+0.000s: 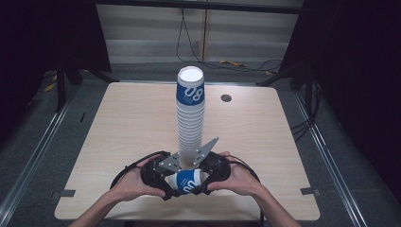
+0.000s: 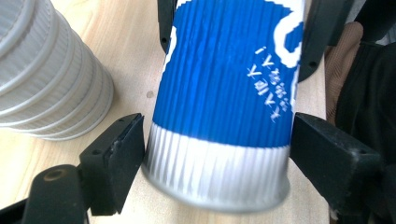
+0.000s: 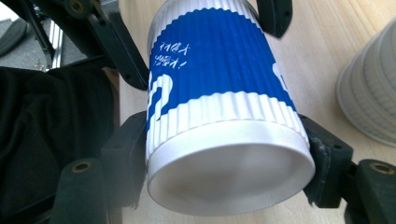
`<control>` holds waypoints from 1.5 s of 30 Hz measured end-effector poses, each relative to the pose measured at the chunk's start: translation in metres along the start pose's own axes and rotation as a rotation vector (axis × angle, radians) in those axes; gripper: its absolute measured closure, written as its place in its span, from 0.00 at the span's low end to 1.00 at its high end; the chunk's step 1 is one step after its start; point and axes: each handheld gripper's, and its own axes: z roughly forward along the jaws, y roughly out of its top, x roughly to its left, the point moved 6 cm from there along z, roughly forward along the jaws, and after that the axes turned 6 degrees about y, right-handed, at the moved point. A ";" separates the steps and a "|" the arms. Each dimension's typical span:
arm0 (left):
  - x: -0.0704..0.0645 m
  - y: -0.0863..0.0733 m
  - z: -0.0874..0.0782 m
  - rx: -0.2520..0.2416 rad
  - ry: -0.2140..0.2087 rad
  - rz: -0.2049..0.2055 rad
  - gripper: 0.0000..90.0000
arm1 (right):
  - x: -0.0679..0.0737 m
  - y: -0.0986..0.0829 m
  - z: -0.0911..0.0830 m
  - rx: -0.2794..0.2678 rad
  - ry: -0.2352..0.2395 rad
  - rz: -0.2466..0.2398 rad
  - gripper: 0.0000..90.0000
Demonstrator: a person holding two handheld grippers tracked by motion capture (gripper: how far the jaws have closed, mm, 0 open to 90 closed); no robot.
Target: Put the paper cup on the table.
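Cup (image 1: 186, 181) lies on its side, held just above the near edge of the table (image 1: 127, 127), between both grippers, directly in front of the stack (image 1: 190, 118). Blue ribbed sleeve, white bands at each end. Left gripper (image 1: 163, 182) has its jaws pressed on the cup's narrow base end; in the left gripper view the cup (image 2: 224, 107) sits tight between that gripper's (image 2: 217, 161) two pads, no gap on either side. Right gripper (image 1: 208, 179) clamps the wide rim end; in the right gripper view the cup's (image 3: 219, 102) white rim sits between the jaws of that gripper (image 3: 224, 154), both touching. So both are closed on the same cup, one at each end. The stack stands upright mid-table, top cup open to the camera, its base just beyond the grippers and not touching the held cup. Step in hand, as I read it: a two-handed hold on one cup, likely a handover or re-orienting for stacking. Next move calls for one gripper letting go, then turning the cup upright, mouth up, and lifting it well above the tall stack's top.
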 end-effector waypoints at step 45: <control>0.025 -0.006 -0.046 -0.502 0.032 -0.305 0.23 | -0.016 -0.026 -0.021 -0.400 -0.115 0.057 0.31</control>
